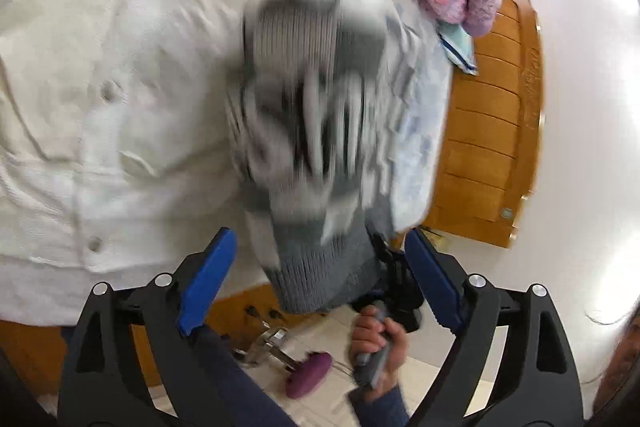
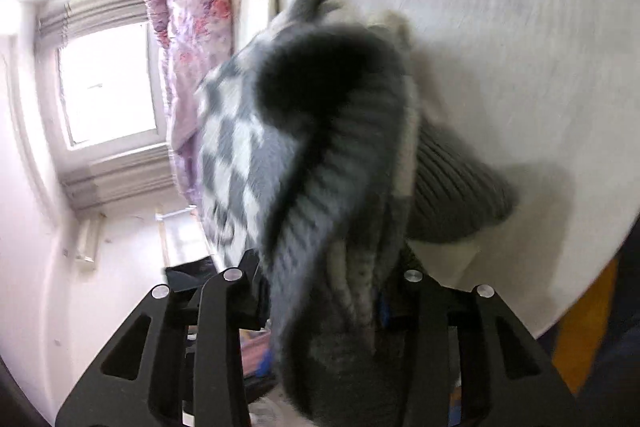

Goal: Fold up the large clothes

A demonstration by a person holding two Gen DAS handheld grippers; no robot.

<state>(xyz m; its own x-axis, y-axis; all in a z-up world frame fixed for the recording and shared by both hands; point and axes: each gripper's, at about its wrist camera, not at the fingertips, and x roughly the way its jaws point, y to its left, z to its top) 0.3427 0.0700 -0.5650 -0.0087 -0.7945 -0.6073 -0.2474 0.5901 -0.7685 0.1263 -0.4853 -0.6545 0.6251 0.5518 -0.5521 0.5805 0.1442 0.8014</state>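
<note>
A grey and white checked knit sweater (image 1: 308, 131) hangs in the air, blurred by motion, over the bed. My left gripper (image 1: 320, 279) is open and empty, its blue fingers (image 1: 208, 279) spread either side of the sweater's grey ribbed hem. My right gripper (image 2: 332, 299) is shut on the sweater (image 2: 320, 155), which bunches over its fingers and hides them. The right gripper and the hand holding it show in the left wrist view (image 1: 384, 327), below the hem.
A white buttoned garment (image 1: 100, 87) lies spread on the bed. A pink and purple floral quilt (image 2: 192, 7) is piled at the bed's far end. A wooden bed frame (image 1: 492, 131) runs along the side. A window (image 2: 104, 83) is on the left.
</note>
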